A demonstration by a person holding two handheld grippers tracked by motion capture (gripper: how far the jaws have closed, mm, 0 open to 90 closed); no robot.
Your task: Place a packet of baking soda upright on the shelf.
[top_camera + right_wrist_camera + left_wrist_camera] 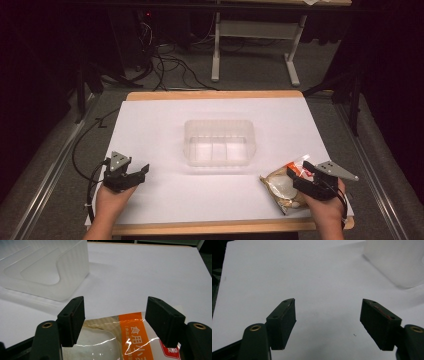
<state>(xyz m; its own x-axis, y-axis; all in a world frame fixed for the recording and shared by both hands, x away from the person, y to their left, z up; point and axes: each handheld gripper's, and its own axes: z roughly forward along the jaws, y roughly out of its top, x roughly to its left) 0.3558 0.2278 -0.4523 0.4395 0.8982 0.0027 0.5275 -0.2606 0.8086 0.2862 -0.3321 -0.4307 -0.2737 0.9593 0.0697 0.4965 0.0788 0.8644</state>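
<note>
Right gripper view: right gripper (115, 322) wide open, straddling snack bag (120, 340) w/o pinching; clear tub (50, 272) ahead-left.

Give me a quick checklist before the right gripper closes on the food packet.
1. Right gripper jaws open: ok, wide apart.
2. Clear food packet between the jaws: ok, its top edge lies under the gap, pads not yet touching.
3. Packet flat on the white table sheet: ok.
4. Translucent plastic bin upright and holding nothing: ok.
5. Left gripper out of the way: ok, open over the bare sheet at the left.
6. Which part of the packet the pads will catch: cannot tell.
</note>
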